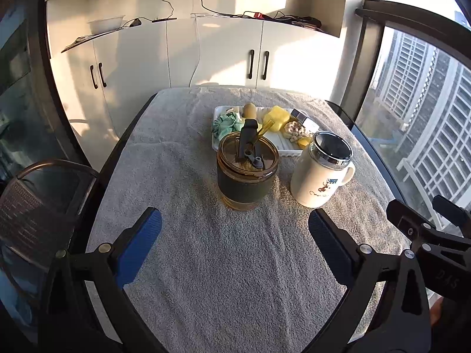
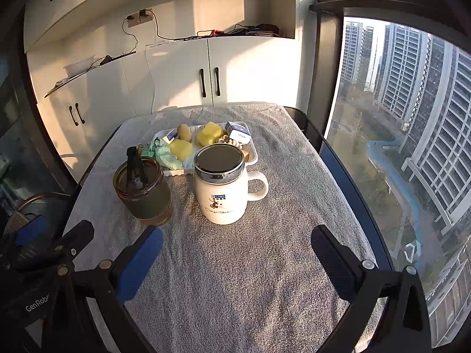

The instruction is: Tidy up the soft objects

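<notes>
A white tray point(image 1: 284, 150) point(image 2: 253, 156) at the table's far side holds a green cloth point(image 1: 226, 125) point(image 2: 163, 150), yellow sponges point(image 1: 275, 117) point(image 2: 209, 133), a brown potato-like object point(image 1: 249, 109) point(image 2: 184, 131), a beaded piece point(image 1: 295, 131) and small boxes point(image 2: 239, 133). In front of it stand an amber glass tumbler with a dark sleeve point(image 1: 245, 170) point(image 2: 142, 189) and a white lidded mug point(image 1: 322, 173) point(image 2: 223, 188). My left gripper point(image 1: 235, 229) is open and empty over the towel, short of the tumbler. My right gripper point(image 2: 237, 242) is open and empty, short of the mug.
A grey towel point(image 1: 229, 264) point(image 2: 235, 279) covers the dark-edged table. A wicker chair point(image 1: 32, 214) stands at the left. White cabinets point(image 1: 206, 56) line the back wall. A large window point(image 2: 412, 147) runs along the right side.
</notes>
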`<state>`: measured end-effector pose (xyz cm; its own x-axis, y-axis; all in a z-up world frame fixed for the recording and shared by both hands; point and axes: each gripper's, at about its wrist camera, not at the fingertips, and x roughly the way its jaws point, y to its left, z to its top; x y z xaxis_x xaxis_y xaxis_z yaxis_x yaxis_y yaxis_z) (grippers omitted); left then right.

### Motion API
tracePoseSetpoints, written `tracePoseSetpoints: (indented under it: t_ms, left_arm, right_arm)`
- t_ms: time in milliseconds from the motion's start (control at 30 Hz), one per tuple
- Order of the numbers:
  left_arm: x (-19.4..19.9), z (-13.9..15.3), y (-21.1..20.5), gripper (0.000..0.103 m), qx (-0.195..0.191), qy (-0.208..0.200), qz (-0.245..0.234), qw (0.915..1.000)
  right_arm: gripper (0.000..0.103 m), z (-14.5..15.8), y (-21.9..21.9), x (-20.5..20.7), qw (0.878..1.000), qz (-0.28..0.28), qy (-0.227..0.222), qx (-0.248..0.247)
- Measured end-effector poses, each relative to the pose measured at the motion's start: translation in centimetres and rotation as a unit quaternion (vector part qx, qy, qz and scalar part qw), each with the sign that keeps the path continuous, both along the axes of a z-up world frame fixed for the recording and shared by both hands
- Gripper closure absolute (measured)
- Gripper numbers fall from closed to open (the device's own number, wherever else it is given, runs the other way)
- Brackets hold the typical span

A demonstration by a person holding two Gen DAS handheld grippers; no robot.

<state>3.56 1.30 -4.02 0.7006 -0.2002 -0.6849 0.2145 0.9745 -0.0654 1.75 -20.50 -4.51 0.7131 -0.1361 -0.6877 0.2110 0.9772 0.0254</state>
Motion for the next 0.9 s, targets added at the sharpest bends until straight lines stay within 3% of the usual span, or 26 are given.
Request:
tracePoseSetpoints:
  t_ms: [900]
  left_arm:
    - [0.02, 0.07, -0.25, 0.002, 0.0, -0.002, 0.003, 1.0]
  right_arm:
    - [0.0, 0.09, 0.15, 0.13, 1.0, 0.0, 0.001, 0.003]
